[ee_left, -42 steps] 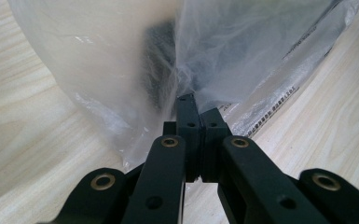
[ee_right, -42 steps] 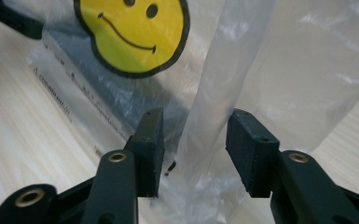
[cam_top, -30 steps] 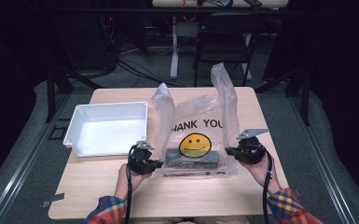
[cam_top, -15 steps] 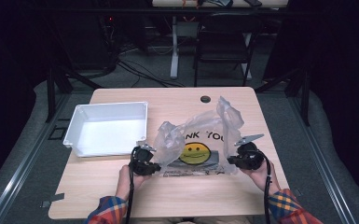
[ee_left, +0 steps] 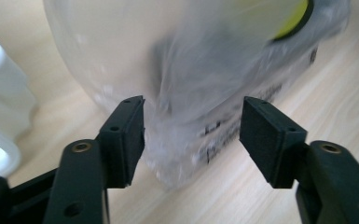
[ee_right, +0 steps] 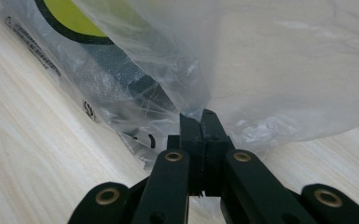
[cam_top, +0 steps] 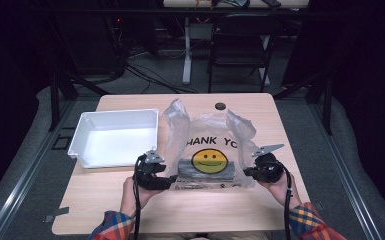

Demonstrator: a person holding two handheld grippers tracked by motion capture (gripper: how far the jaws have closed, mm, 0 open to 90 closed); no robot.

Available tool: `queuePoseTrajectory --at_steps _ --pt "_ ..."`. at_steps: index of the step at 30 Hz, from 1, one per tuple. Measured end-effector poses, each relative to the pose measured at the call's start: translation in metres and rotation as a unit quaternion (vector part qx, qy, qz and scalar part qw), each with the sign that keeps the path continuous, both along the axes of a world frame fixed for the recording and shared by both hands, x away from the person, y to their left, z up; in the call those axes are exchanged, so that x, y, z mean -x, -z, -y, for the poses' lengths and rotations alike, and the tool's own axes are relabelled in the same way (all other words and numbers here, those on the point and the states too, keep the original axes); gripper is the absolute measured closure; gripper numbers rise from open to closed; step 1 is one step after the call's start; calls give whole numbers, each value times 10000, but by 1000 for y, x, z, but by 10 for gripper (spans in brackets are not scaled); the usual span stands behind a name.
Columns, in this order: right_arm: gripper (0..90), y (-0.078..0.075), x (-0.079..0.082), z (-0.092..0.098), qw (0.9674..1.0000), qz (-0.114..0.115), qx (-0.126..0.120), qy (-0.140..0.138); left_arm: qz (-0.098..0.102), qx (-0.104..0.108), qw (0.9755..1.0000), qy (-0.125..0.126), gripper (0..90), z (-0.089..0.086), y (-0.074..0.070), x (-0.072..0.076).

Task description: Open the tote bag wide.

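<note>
A clear plastic bag (cam_top: 207, 140) with a yellow smiley face and "THANK YOU" print lies on the wooden table (cam_top: 130, 205), with a dark flat box (cam_top: 186, 167) inside it. At its near left corner is my left gripper (cam_top: 169, 180). In the left gripper view the left gripper (ee_left: 191, 135) has its jaws apart with the bag's corner (ee_left: 182, 154) loose between them; they have just been opening. My right gripper (cam_top: 248, 173) is at the bag's near right corner. In the right gripper view the right gripper (ee_right: 200, 123) is shut on a fold of the bag (ee_right: 261, 70).
A white empty tray (cam_top: 80, 145) stands on the table left of the bag, close to my left hand. A small black round cap (cam_top: 220, 106) sits near the table's far edge. Chairs and cables stand beyond the table.
The bag's two handles stood tall a second ago, then slumped, and now stand half raised and crumpled. The left hand has lifted slightly at the bag's corner.
</note>
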State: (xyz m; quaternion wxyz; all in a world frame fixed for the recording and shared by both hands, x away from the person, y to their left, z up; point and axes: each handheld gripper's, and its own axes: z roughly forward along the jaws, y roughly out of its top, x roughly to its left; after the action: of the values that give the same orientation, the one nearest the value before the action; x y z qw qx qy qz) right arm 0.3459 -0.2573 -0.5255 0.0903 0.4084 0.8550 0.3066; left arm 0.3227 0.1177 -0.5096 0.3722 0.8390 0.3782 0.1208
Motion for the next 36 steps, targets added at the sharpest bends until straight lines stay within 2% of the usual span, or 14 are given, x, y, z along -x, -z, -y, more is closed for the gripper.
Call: queuePoseTrajectory --at_steps 1,4,5,6,7,8,10,20,21,22,26,29,35,36 --pt "900 0 1 0 9999 -6 -104 -30 88 39 10000 -11 404 2 -1 0" --pt "900 -4 4 0 9998 60 -170 -56 120 73 9999 62 520 5 0 -3" --pt "900 -4 4 0 9998 60 -170 -56 166 139 9998 40 520 7 3 -6" --pt "900 -7 7 1 9997 113 -193 -56 116 171 9998 56 684 7 5 -9" --pt "900 -7 7 1 9997 113 -193 -56 57 200 9997 109 684 7 8 -12" --pt "900 -9 8 3 9997 100 -216 -74 -41 213 9997 107 833 6 12 -15" --pt "900 -9 8 4 9996 91 -247 -33 -136 181 9997 100 893 5 17 -17" --pt "900 10 -4 5 9997 -213 -83 46 -621 -110 9980 90 900 1 34 -25" --pt "900 10 -4 5 9997 -213 -83 46 -621 -110 9980 90 900 1 34 -25" --pt "900 11 -4 4 9997 -199 -78 76 -577 -225 9980 158 900 0 33 -26" --pt "900 13 -6 1 9997 -232 80 58 -576 -275 9978 164 900 2 34 -26" --pt "900 16 -7 0 9995 -310 -45 24 -592 -261 9978 113 900 2 35 -26" --pt "888 6 2 -7 9993 -172 -175 -295 -706 -409 9966 122 900 -3 34 -27" --pt "888 6 2 -7 9993 -172 -175 -295 -699 -368 9969 61 900 -4 35 -27"
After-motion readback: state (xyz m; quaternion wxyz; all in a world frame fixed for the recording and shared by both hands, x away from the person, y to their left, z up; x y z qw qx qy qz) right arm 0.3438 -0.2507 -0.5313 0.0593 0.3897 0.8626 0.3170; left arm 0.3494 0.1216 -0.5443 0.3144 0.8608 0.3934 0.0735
